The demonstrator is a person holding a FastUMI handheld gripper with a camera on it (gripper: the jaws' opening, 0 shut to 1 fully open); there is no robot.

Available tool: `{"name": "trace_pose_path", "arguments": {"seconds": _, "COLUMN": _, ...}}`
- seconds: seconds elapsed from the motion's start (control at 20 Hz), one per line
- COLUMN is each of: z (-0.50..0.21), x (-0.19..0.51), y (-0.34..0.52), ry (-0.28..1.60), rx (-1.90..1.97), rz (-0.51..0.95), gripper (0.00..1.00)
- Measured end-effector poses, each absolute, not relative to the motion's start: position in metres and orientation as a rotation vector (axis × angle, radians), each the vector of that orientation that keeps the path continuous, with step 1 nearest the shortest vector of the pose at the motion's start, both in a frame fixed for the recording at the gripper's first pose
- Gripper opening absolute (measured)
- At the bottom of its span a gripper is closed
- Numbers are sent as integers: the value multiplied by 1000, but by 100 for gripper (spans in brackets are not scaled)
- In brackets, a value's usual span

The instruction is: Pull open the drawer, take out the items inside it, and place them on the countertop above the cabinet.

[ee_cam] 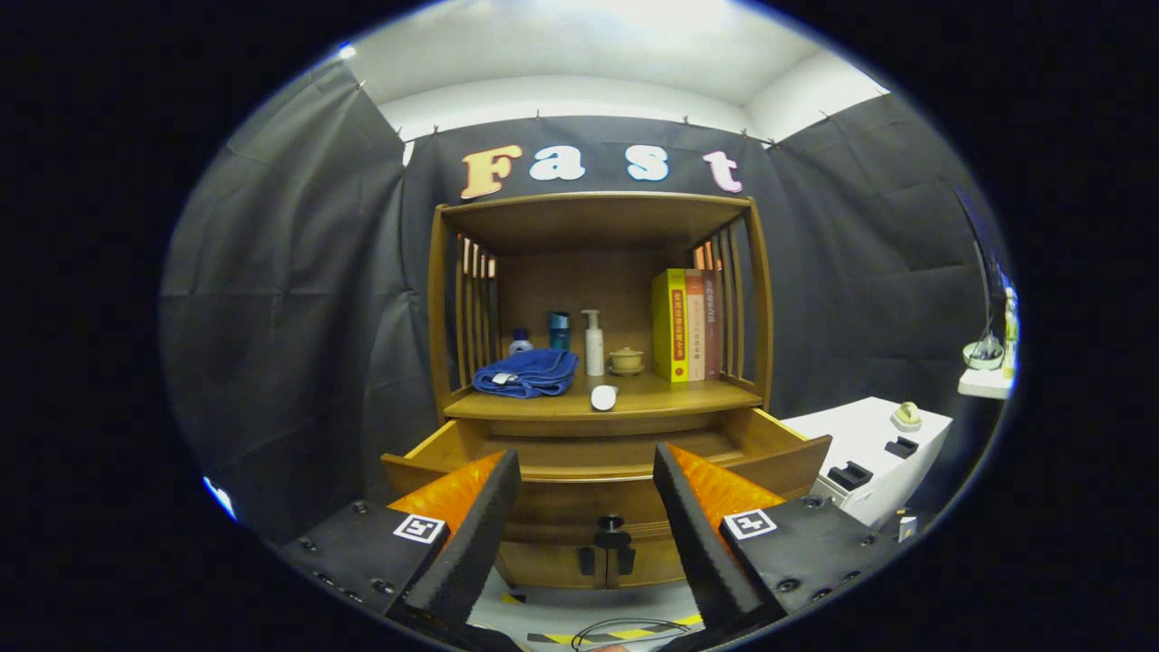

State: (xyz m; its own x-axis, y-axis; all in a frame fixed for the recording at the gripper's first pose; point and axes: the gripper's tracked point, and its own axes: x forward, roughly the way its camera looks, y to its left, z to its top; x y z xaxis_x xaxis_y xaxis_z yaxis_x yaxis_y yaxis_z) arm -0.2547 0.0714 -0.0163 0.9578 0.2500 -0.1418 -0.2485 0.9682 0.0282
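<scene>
A wooden cabinet is standing against a black cloth wall, and everything here is placed in relation to it. The gripper is hovering in front of the cabinet, with its two fingers spread wide apart and nothing between them; the claw is open and holding nothing.

The drawer, just under the cabinet's countertop, is sitting pulled out toward the gripper, so the first step of the task looks done. The inside of the drawer is hidden behind its front panel from this low angle, so it is not possible to tell whether any items are lying in it.

On the countertop a folded blue towel is lying toward one side, with a small white rounded object resting near the front edge, close to the middle. Behind these, toward the back of the cabinet, a small blue-capped bottle, a teal container, a white pump bottle and a small lidded cup are standing in a row. A set of upright books is standing at the far end from the towel.

Which of these, if any, came out of the drawer cannot be told. As a judgement, the task is sitting somewhere past the opening step, with the gripper free to reach in for whatever is left.

Below the drawer, the cabinet's lower doors are closed. A white unit is standing beside the cabinet.
</scene>
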Motion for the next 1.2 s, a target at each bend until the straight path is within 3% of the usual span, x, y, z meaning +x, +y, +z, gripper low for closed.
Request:
{"name": "trace_pose_path", "arguments": {"seconds": 0.6, "z": -89, "x": -264, "y": 102, "ry": 190, "rx": -42, "rz": 308, "gripper": 95}}
{"name": "trace_pose_path", "arguments": {"seconds": 1.2, "z": -160, "x": -213, "y": 95, "ry": 234, "rx": -102, "rz": 254, "gripper": 98}}
